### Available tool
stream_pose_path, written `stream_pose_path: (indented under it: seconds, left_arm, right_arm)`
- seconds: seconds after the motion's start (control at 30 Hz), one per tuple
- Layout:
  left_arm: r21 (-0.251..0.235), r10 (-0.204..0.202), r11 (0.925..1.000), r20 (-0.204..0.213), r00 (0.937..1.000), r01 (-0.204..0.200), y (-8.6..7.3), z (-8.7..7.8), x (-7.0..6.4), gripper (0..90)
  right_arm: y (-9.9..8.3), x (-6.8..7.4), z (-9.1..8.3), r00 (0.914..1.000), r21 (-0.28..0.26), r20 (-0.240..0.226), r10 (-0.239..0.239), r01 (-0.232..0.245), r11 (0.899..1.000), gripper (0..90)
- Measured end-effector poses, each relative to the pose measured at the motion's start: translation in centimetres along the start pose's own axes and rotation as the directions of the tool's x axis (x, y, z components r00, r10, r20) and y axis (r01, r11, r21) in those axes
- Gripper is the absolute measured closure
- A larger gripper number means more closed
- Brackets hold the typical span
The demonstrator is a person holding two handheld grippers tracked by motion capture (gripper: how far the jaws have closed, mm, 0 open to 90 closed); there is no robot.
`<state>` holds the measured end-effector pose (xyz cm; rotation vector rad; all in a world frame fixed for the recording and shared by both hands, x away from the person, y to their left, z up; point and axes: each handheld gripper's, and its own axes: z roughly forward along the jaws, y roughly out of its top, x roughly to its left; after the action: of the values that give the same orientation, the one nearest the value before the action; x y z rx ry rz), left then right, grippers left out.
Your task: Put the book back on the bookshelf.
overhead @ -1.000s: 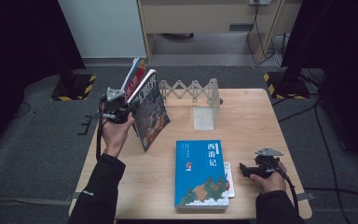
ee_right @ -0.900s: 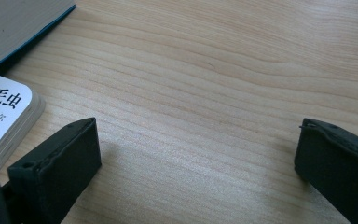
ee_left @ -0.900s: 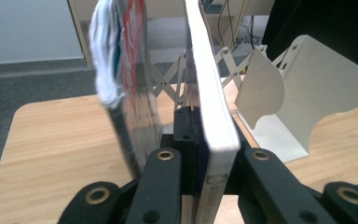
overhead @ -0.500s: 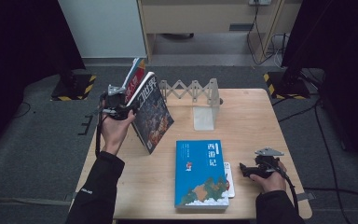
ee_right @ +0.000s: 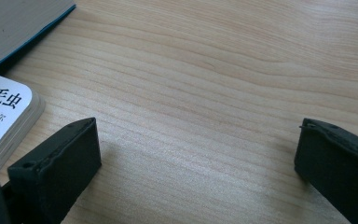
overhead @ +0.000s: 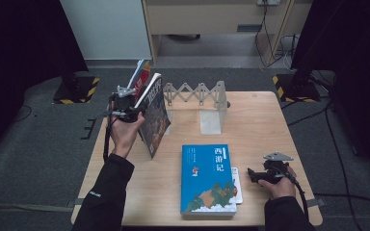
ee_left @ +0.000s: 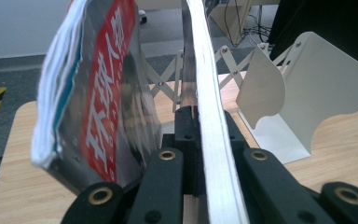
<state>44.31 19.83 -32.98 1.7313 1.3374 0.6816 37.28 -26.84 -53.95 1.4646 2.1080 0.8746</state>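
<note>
In the left gripper view, the left tongs (ee_left: pixel 200 154) were seen clamped on the page edge of the dark book (ee_left: pixel 209 121), whose cover was hidden there because the book was viewed edge-on; its lower end was cut off by the frame. Just beside it, a second book with a red band (ee_left: pixel 105 121) leaned, blurred at its near corner, and whether the two books touched could not be told. Beyond them the cream bookend (ee_left: pixel 303 93) and the folding lattice rack (ee_left: pixel 168 79) stood on the counter (ee_left: pixel 14 186). In the right gripper view, the right tongs (ee_right: pixel 196 163) were seen spread wide over bare wood with nothing between them, and a white book corner (ee_right: pixel 4 112) was cut off at the left edge, its title only partly legible. In the high view, the left hand (overhead: pixel 124 130) was raised near the counter's far left corner, the wrist bent back and the dark book (overhead: pixel 155 118) held tilted, its lower corner close to the counter; whether it touched could not be made out. The right hand (overhead: pixel 279 185) lay low on the near right of the counter, its tongs pointing towards the blue book (overhead: pixel 207 178), which lay flat and covered most of the white book beneath it.
</note>
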Motion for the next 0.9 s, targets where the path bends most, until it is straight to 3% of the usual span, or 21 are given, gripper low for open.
stream_pose_path:
  seconds: [0.43, 0.7, 0.9]
  left_arm:
    - [-0.060, -0.043, 0.9973, -0.032, 0.9985, 0.041, 2.7, -0.3, -0.1, 81.9]
    - [-0.100, -0.100, 0.9905, -0.054, 0.9935, 0.094, 4.3, 1.5, 0.1, 82.0]
    - [-0.113, -0.102, 0.9895, -0.104, 0.9894, 0.090, 4.4, 3.2, -0.1, 82.0]
  right_arm:
    - [0.0, 0.0, 0.0, 1.0000, -0.001, 0.001, -0.004, 0.004, 1.000, 0.5]
    - [0.0, 0.0, 0.0, 1.0000, 0.001, -0.001, -0.003, 0.003, 1.000, 0.5]
    - [0.0, 0.0, 0.0, 1.0000, -0.001, 0.000, -0.003, 0.003, 1.000, 0.5]
